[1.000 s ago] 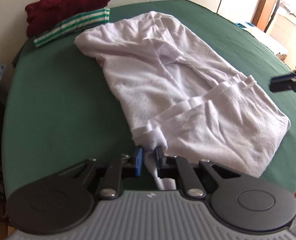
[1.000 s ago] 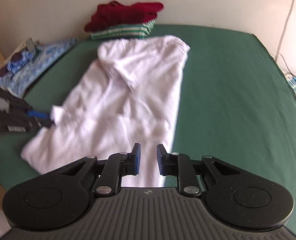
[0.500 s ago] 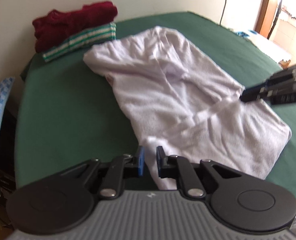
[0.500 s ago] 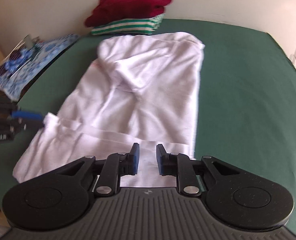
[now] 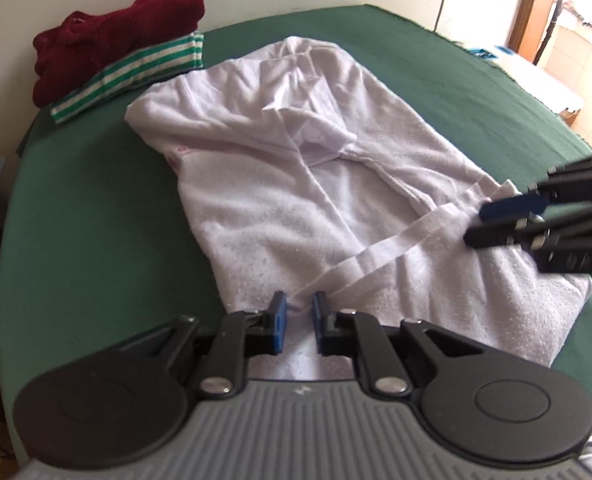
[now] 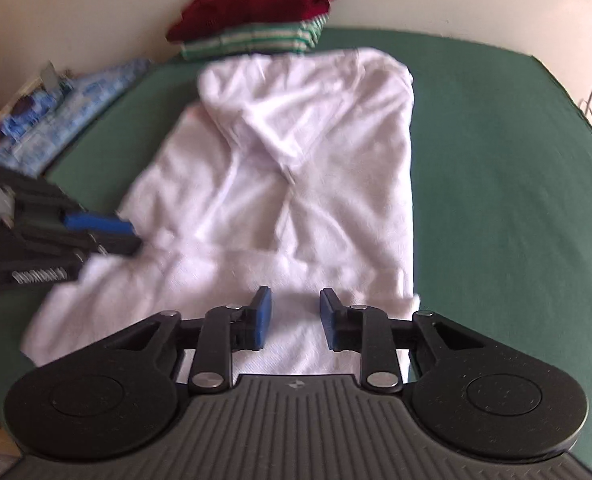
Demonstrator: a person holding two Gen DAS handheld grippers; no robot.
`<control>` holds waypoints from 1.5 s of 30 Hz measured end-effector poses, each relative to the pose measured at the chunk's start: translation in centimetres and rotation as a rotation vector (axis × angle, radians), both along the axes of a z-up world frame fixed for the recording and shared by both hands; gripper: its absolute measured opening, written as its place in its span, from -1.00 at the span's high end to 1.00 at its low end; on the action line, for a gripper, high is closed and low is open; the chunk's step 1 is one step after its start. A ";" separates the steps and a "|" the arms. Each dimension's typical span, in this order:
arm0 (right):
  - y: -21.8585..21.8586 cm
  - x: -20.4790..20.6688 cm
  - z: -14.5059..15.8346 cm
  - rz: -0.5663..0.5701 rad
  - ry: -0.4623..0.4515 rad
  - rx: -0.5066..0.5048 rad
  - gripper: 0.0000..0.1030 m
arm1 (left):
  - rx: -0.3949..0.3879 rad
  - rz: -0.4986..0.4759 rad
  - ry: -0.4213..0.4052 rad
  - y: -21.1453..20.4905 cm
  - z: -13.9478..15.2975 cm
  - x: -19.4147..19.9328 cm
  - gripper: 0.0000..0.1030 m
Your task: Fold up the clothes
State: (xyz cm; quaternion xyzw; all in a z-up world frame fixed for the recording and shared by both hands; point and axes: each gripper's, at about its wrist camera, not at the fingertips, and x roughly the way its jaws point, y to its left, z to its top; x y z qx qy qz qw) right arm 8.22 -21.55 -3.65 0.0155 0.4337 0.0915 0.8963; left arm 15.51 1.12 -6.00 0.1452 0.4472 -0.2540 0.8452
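A white towelling garment [image 5: 336, 184] lies lengthwise on the green table cover [image 5: 95, 240], its near end folded back so the hem band crosses it. My left gripper [image 5: 298, 312] is shut on the near-left end of that hem. It shows from the side in the right wrist view [image 6: 135, 235], at the garment's [image 6: 296, 184] left edge. My right gripper [image 6: 296, 304] hovers over the fold with its jaws opening. White cloth lies under the gap and the pads do not press on it. In the left wrist view its tips [image 5: 474, 225] sit at the hem's right end.
A dark red garment [image 5: 115, 48] lies on a folded green-and-white striped one [image 5: 127, 80] at the far left corner by the wall. Blue patterned cloth [image 6: 55, 120] lies beyond the table's left edge. Bare green cover [image 6: 516, 200] stretches to the right.
Both grippers moved forward over the garment, and the hem band now lies flatter across it. The right gripper came nearer the hem's right end and its jaws widened.
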 end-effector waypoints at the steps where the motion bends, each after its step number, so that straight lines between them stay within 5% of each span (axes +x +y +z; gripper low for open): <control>1: -0.1 -0.1 -0.3 -0.013 -0.015 -0.009 0.53 | 0.012 0.020 0.001 -0.2 0.1 0.1 0.71; 6: 0.0 0.2 -0.1 -0.077 -0.003 0.007 0.50 | 0.055 0.118 0.014 -1.1 0.3 0.4 0.54; 11: 0.9 -0.4 -0.4 -0.073 -0.043 -0.042 0.44 | 0.078 0.219 -0.006 -1.4 0.9 0.3 -0.13; 16: 0.0 -0.7 -0.5 -0.078 -0.058 0.018 0.37 | 0.086 0.311 -0.020 -1.8 2.0 -0.5 -0.28; 17: -0.3 -0.7 -0.6 -0.064 -0.060 0.044 0.32 | 0.091 0.327 -0.023 -2.0 2.2 -0.6 -0.36; 19: -0.8 -0.7 -0.7 -0.036 -0.065 0.098 -0.14 | 0.094 0.356 -0.022 -2.4 2.5 -1.1 -0.45; 22: 0.1 -1.0 -0.8 0.021 -0.065 0.101 -0.39 | 0.102 0.398 -0.022 -3.1 2.9 -1.7 -0.45; 24: 0.4 -1.2 -0.7 0.030 -0.069 0.075 -0.32 | 0.112 0.432 -0.023 -3.7 3.2 -2.2 -0.46; 28: -1.0 -1.7 0.0 0.022 -0.064 0.096 0.33 | 0.109 0.515 -0.014 -4.5 4.0 -3.3 -0.45; 35: -1.6 -2.0 0.0 0.133 -0.077 0.093 0.40 | 0.157 0.625 -0.042 -5.6 5.5 -5.2 -0.45; 45: -2.3 -1.2 -0.5 0.103 -0.047 0.069 0.53 | 0.192 0.654 -0.062 -5.0 6.1 -5.3 -0.48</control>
